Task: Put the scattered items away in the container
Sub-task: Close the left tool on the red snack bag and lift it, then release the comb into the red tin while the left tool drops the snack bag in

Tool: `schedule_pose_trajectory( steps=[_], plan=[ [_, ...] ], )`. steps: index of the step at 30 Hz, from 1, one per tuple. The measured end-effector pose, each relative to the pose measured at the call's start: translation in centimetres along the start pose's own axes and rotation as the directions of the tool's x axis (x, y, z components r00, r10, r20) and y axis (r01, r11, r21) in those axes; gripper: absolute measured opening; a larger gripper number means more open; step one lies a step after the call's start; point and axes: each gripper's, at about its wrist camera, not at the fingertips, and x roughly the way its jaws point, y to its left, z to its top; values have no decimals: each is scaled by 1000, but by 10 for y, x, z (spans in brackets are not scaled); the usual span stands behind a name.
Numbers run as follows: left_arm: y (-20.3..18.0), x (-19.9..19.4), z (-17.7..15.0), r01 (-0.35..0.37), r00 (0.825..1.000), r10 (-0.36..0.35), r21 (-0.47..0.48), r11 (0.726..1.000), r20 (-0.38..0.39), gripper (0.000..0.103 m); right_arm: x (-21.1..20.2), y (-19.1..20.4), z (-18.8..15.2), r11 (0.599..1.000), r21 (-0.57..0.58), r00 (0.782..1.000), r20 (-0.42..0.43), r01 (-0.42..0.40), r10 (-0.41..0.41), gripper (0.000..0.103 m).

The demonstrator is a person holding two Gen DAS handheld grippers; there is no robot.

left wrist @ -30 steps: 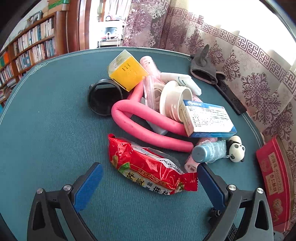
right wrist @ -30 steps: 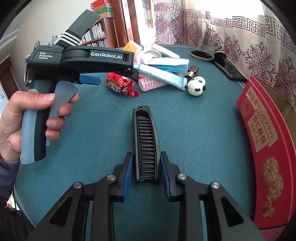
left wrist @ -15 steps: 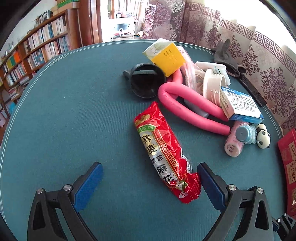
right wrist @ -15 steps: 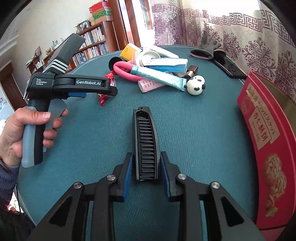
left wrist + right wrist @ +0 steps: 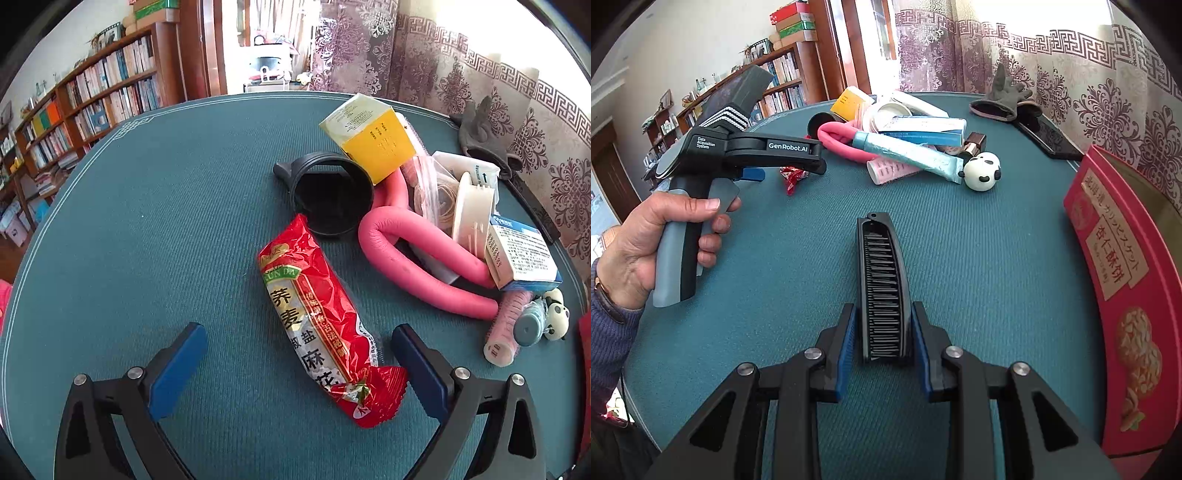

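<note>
We hold the right hand-held gripper (image 5: pixel 882 328) nearly closed, its blue pads pressed on either side of a black comb (image 5: pixel 881 284) that points away from us, above the green worktop (image 5: pixel 997 280). To our right lies the red biscuit tin (image 5: pixel 1115 266), near the worktop's edge.

Our left hand-held gripper (image 5: pixel 297 354) stands wide with its jaws closing. The lower end of a red snack packet (image 5: pixel 317 317) lies on the worktop between the pads (image 5: pixel 181 365), and neither pad touches it. In the right wrist view a hand (image 5: pixel 646 240) grips this tool's grey handle.

Beyond the packet the rest sits in a heap: a black cup (image 5: pixel 332 199) on its side, a yellow box (image 5: pixel 373 136) leaning on its rim, a looped pink foam tube (image 5: pixel 417 273), a white reel (image 5: pixel 472 214), a blue-and-white box (image 5: pixel 521 258), a pink hair roller (image 5: pixel 506 332) and a small panda figure (image 5: pixel 556 314). A grey glove (image 5: pixel 480 129) lies at the far edge.
</note>
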Motion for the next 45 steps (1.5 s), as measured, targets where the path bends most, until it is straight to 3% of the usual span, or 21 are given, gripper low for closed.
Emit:
schedule_pose_trajectory(
  steps=[4,5,13,21,25,27,28,32,37,40,45],
  plan=[
    [-6,-5,3,15,999,-16,31,999,46,59,1,2,0,1000,-11,1000,0,13,-13,32],
    [-6,-5,4,14,999,-16,31,999,46,53,1,2,0,1000,-12,1000,0,15,-15,32],
    [6,-29,-10,100,993,-101,18,995,69,35,0,2,0,1000,-4,1000,4,12,-12,32],
    [-9,-69,-32,110,986,-124,123,986,109,33,-12,-1,1,998,45,998,45,-34,32,31],
    [-16,-59,-36,79,994,-90,153,985,62,34,-14,3,-3,999,40,999,36,-34,33,31],
    [-13,-48,-40,74,997,-78,145,987,19,46,-11,2,-5,998,46,999,18,-34,34,31],
    [-11,-45,-42,68,997,-71,132,989,13,58,-11,2,-6,998,51,999,11,-38,37,31],
    [-5,-38,-42,36,999,-39,119,992,21,74,-11,1,-6,998,53,999,8,-38,38,32],
    [2,-29,-34,72,997,-74,78,994,18,73,-9,4,-6,999,42,1000,-1,-26,26,32],
    [2,-27,-31,52,998,-56,96,994,41,39,-7,4,-3,999,45,1000,-8,-22,23,32],
    [1,-34,-34,57,997,-62,88,994,46,37,0,12,3,1000,5,1000,-14,16,-16,31]
  ],
)
